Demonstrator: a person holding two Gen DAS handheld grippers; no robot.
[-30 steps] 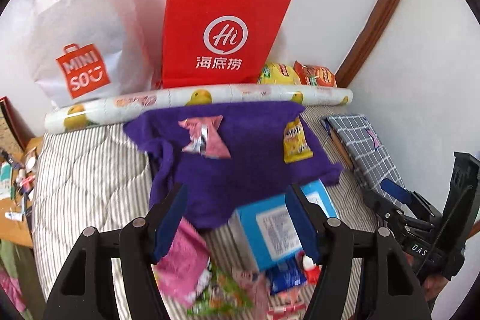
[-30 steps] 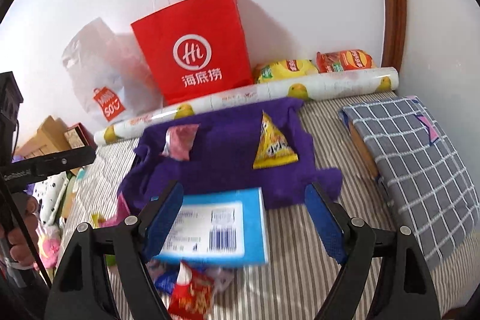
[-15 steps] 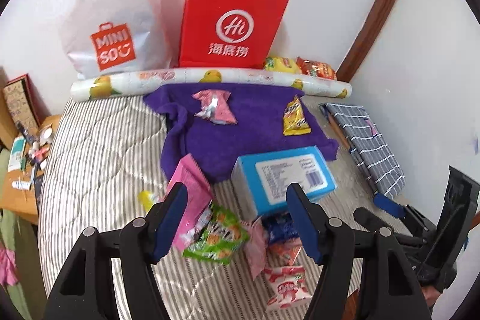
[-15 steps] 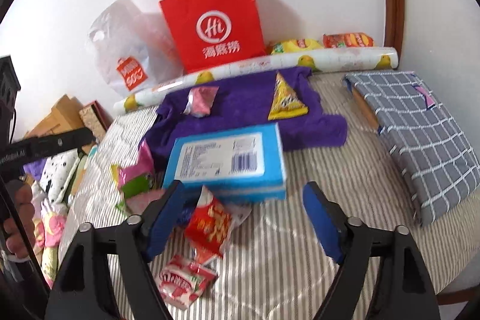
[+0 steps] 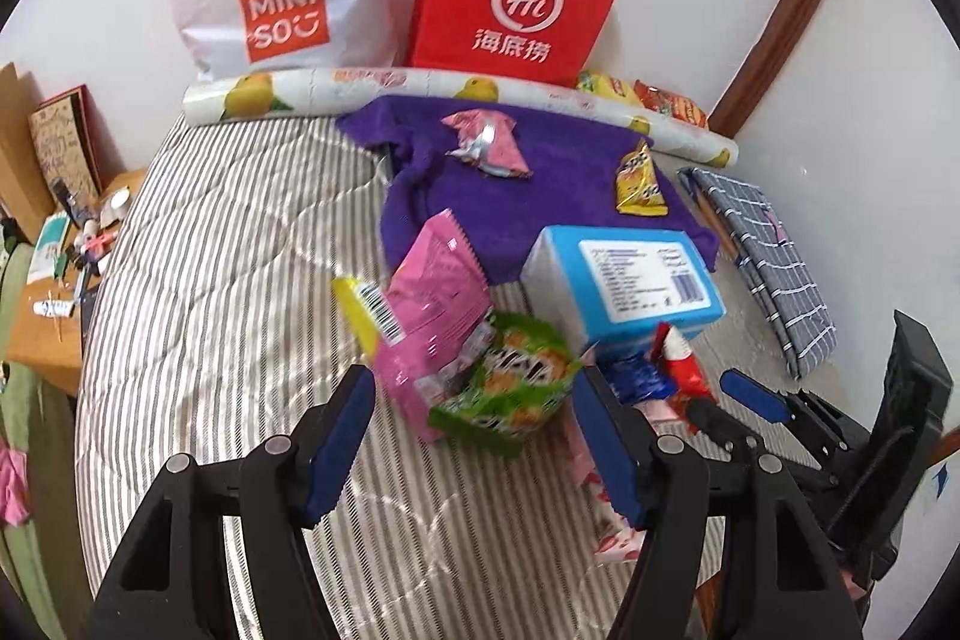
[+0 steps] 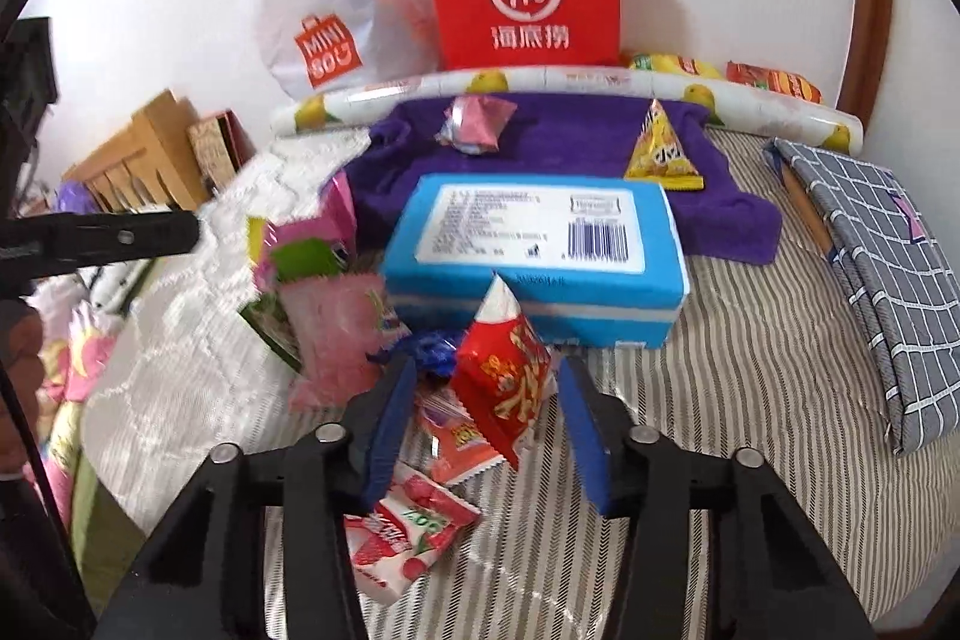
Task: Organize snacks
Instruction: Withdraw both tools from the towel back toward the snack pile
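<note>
Striped bed [image 6: 750,388] with a snack pile in front of a blue box [image 6: 534,244].
Red triangular snack pouch [image 6: 504,382] stands between the right gripper [image 6: 486,394] fingers, which are closing, pads not yet pressing. At nine o'clock, the left gripper [image 5: 474,400] hangs half-open around a green packet [image 5: 510,388], untouched. Purple towel [image 6: 564,136] lies at twelve.

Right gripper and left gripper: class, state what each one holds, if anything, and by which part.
Nothing is held yet. The right gripper is closing around the red triangular snack packet, pads not yet pressing. The left gripper stands open at the green snack bag.
</note>
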